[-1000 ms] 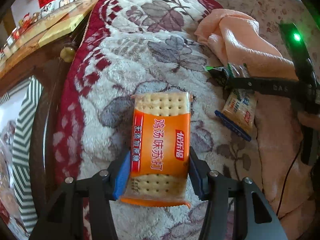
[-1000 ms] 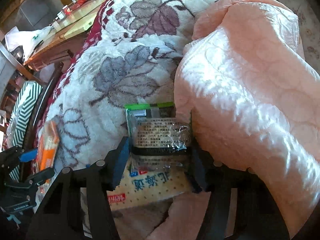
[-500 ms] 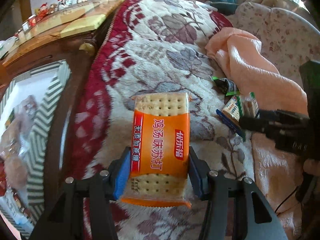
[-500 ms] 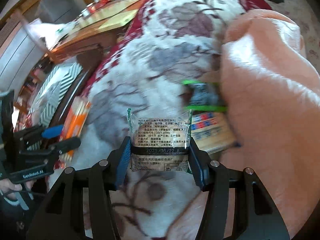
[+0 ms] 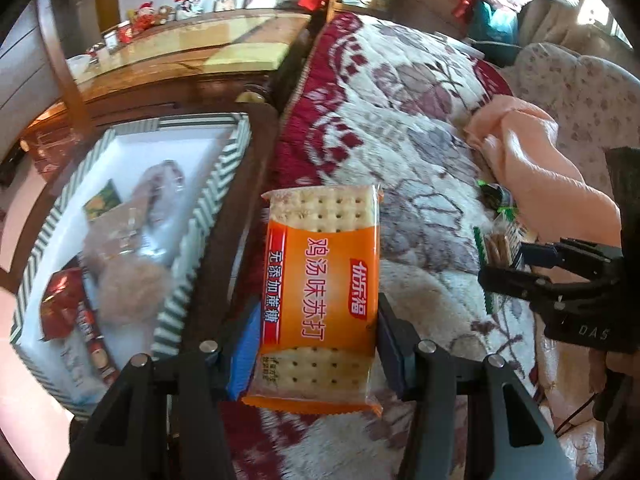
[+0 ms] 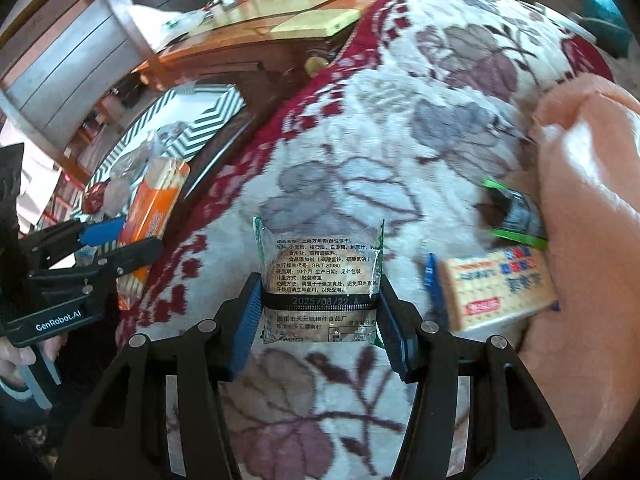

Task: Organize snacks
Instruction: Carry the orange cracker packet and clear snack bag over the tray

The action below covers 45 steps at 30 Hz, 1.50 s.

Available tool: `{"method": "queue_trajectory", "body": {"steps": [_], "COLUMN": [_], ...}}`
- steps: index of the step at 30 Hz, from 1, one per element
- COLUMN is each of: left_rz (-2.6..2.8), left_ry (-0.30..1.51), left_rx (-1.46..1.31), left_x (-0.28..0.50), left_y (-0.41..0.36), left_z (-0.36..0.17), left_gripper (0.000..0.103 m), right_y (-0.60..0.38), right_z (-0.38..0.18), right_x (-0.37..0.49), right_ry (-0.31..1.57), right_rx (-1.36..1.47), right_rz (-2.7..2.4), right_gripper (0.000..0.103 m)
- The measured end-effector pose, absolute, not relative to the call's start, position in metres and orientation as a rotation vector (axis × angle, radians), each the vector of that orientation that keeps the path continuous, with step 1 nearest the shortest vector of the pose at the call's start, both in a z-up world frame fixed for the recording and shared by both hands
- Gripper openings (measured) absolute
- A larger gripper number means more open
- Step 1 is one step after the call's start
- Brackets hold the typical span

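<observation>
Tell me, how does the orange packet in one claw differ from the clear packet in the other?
The orange cracker pack, shut in the left gripper, is a long slab with bold orange printing and cracker stacks showing at both ends. The clear biscuit packet, shut in the right gripper, looks shorter, see-through, green-edged, with small black text and a date stamp. Both are sealed snacks, gripped by their sides above the floral blanket.

Blanket: you see a floral cream, grey and dark red blanket (image 5: 404,148) spread across the scene.
Cloth: a peach-pink cloth (image 6: 592,208) lies bunched on its right side.
Table: you have a glossy wooden table (image 5: 192,60) beyond, with small ornaments (image 5: 146,14) on it.
</observation>
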<state>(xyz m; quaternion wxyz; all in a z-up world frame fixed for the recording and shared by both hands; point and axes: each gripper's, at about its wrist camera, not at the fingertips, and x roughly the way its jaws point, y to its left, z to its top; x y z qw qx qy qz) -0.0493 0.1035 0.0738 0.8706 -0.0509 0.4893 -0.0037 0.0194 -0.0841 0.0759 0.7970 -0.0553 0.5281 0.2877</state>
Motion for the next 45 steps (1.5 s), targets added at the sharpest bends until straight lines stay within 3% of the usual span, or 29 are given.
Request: {"method": "queue_trajectory", "body": {"steps": [45], "left_rz": [0.288], "left_ry": [0.946], "left_rx": [-0.244], "left_x": [-0.089], "left_y": [0.244], "left_z": [0.09], "left_gripper": [0.055], "right_y": [0.101], "right_z": [0.103], "right_x": [-0.002], "right_ry": [1.089], "right_rx": [-0.399], "right_rz": [0.879], "right_gripper": [0.054]}}
